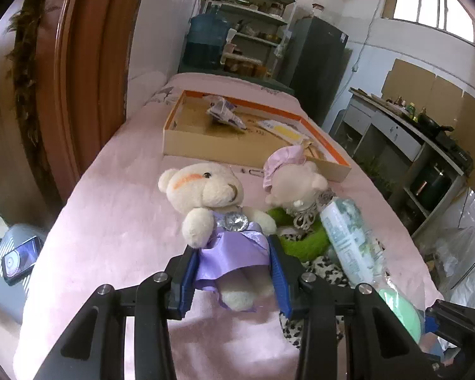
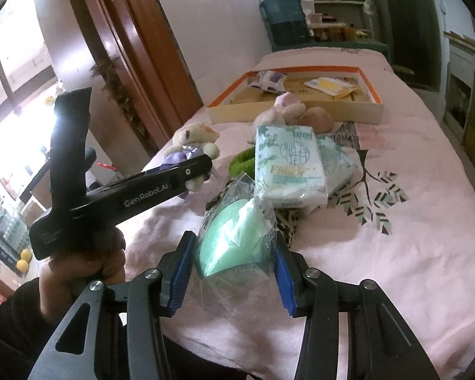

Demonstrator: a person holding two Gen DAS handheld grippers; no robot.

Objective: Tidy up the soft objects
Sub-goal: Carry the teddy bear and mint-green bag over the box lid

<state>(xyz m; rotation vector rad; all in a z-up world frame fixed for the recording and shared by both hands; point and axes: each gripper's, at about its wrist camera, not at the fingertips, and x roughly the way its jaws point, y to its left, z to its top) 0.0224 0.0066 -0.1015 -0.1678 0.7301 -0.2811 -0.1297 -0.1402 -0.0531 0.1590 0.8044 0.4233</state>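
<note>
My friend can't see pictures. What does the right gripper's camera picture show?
The right gripper squeezes a mint-green sponge in a crinkly clear bag over a pink blanket. Beyond it lie a tissue pack, a white teddy bear and a flat cardboard box.

Both wrist views looked down along their fingers, close over the pink bed [image 1: 110,209] (fisheye) — sharing the cardboard tray [image 1: 256,153] beyond.
</note>
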